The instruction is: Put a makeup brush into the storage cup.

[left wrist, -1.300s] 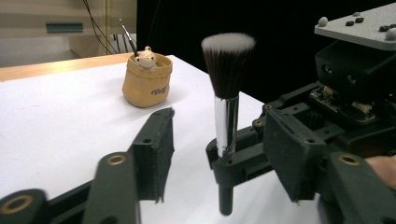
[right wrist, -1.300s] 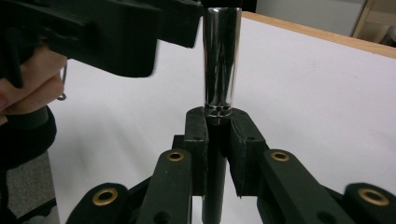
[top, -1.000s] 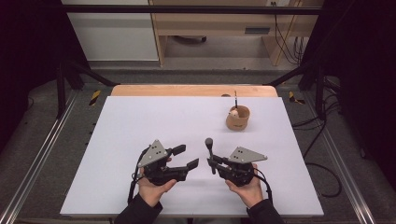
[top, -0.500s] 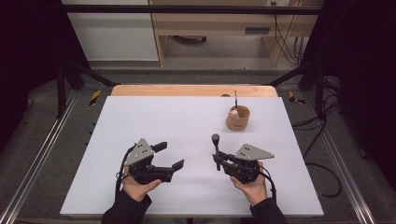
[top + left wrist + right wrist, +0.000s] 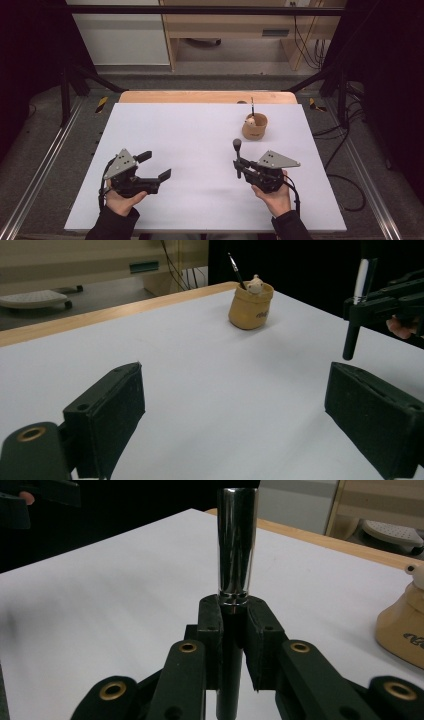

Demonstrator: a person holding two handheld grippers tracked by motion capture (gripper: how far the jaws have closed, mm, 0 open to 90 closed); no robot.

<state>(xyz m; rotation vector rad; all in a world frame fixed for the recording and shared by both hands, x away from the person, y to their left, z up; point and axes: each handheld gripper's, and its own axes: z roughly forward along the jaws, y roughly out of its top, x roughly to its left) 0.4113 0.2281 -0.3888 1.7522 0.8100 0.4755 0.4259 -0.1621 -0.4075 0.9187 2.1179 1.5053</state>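
Two grippers sit over my worktop (image 5: pixel 200 135), a flat sheet of matte white with a strip of pale wood showing along its far edge. At the left, my left gripper (image 5: pixel 152 170) hovers low near the front corner, a chunky black body with a grey three-cornered plate on top. Its fingers (image 5: pixel 107 415) are blunt, rectangular black blocks with a dull, slightly grainy face, and they have just been opening; they now stand wide apart with only bare white surface between them.

Further right, my right gripper (image 5: pixel 238 167) is clamped tight on a brush (image 5: pixel 237 152). In the right gripper view the handle is a slim dark rod pinched between the two pads, and above them rises a smooth, mirror-bright metal ferrule (image 5: pixel 237 545), round and slightly tapered. The brush stands roughly upright, its rounded dark head at the top in the high view, its lower end hanging free below the fingers in the left gripper view. It is held above the right half of the sheet, nearer the front than the middle.

Beyond it, toward the far right corner, stands a small holder (image 5: pixel 254 126), tan, squat and sack-shaped, with soft rounded sides and a dark mark on its front. A second thin brush (image 5: pixel 252 106) leans out of it beside a small pale figure at its mouth.
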